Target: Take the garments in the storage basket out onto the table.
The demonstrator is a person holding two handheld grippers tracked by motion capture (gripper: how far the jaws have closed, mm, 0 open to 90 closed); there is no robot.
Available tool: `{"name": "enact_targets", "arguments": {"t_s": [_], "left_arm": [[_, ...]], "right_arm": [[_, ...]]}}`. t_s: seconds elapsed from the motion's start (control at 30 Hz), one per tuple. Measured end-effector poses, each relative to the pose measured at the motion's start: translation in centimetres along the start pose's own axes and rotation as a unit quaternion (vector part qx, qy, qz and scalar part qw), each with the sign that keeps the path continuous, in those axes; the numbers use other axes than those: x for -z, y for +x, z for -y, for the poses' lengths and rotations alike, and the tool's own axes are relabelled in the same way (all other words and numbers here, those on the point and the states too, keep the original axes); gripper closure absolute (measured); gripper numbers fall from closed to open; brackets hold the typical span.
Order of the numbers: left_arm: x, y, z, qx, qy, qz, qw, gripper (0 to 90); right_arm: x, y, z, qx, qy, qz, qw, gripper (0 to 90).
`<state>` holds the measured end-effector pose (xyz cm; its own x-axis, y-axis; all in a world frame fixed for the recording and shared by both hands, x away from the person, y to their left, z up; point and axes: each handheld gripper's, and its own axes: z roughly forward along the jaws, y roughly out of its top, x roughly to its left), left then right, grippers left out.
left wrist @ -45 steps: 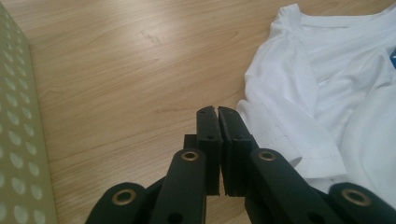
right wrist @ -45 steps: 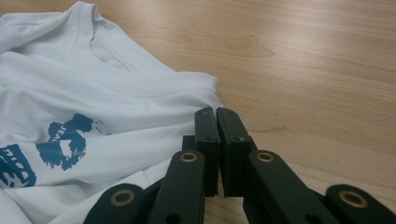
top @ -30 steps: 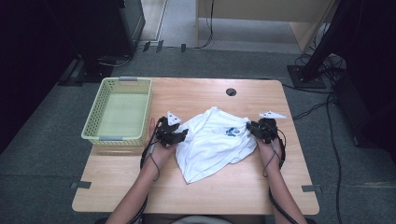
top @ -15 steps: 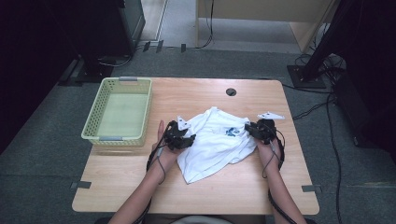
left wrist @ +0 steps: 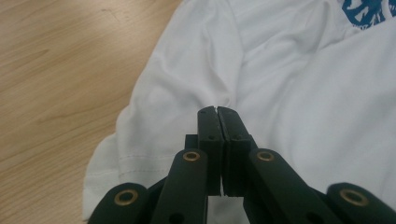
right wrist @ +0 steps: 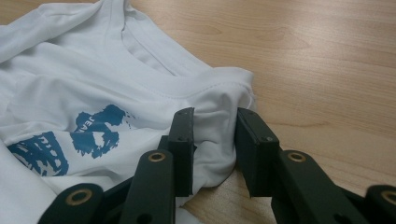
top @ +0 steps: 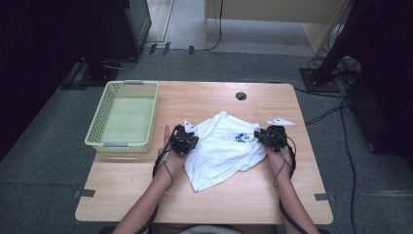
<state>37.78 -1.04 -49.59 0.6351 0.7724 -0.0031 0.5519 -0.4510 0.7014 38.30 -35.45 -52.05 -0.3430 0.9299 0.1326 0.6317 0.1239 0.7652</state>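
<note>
- High view: left gripper [top: 187, 141] had shifted right since earlier, jaws just closed, pinching white printed cotton T-shirt [top: 221, 148] at its left edge.
- Right gripper [top: 265, 136] part-open, gripping bunched collar.
- Shirt lay crumpled mid wooden table [top: 204, 100]; green plastic basket [top: 122, 144] left, grey carpet around.

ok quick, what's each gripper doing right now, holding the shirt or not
left gripper: jaws have just closed tight, tips over the white t-shirt; cannot tell if cloth is caught.
right gripper: jaws clamped on a bunched fold of the t-shirt.
</note>
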Motion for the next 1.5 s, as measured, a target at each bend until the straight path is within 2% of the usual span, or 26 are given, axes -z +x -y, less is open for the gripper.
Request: {"name": "enact_targets", "arguments": {"t_s": [0.17, 0.3, 0.43, 0.57, 0.67, 0.97, 1.1, 1.2, 1.33, 1.5], "left_arm": [[0.4, 1.2, -1.1, 0.011, -0.008, -0.006, 0.9999, 90.0], [0.5, 2.3, -2.5, 0.007, -0.004, -0.020, 0.9998, 90.0], [0.5, 3.5, -3.7, 0.020, -0.002, -0.022, 0.9995, 90.0], [0.6, 4.6, -4.7, 0.033, -0.001, -0.034, 0.9989, 90.0], [0.5, 5.6, -5.4, 0.068, -0.006, -0.041, 0.9968, 90.0], [0.4, 7.9, -6.9, 0.095, 0.001, -0.066, 0.9932, 90.0], [0.6, 9.0, -6.9, 0.117, 0.001, -0.076, 0.9903, 90.0], [0.6, 9.2, -6.6, 0.114, 0.001, -0.084, 0.9899, 86.2], [0.6, 9.1, -6.1, 0.115, -0.009, -0.083, 0.9898, 78.8], [0.3, 8.3, -5.9, 0.105, -0.012, -0.074, 0.9916, 70.2]], "right_arm": [[0.1, 0.1, 0.1, 0.000, 0.000, 0.001, 1.0000, 69.4], [0.2, 0.0, 0.2, -0.002, 0.000, -0.001, 1.0000, 69.4], [0.2, 0.0, 0.2, -0.002, -0.001, -0.001, 1.0000, 69.4], [0.3, 0.1, 0.2, -0.001, -0.002, -0.002, 1.0000, 69.4], [0.3, 0.1, 0.2, -0.001, -0.003, -0.002, 1.0000, 69.4], [0.4, 0.1, 0.2, -0.004, -0.004, -0.004, 1.0000, 69.6], [0.5, 0.1, 0.2, -0.003, -0.005, -0.003, 1.0000, 70.3], [0.6, 0.1, 0.2, -0.005, -0.006, -0.004, 1.0000, 70.3], [1.3, 0.2, 0.0, -0.007, -0.012, -0.004, 0.9999, 69.5], [2.5, 0.2, -0.2, -0.011, -0.023, -0.009, 0.9996, 68.2]]}}
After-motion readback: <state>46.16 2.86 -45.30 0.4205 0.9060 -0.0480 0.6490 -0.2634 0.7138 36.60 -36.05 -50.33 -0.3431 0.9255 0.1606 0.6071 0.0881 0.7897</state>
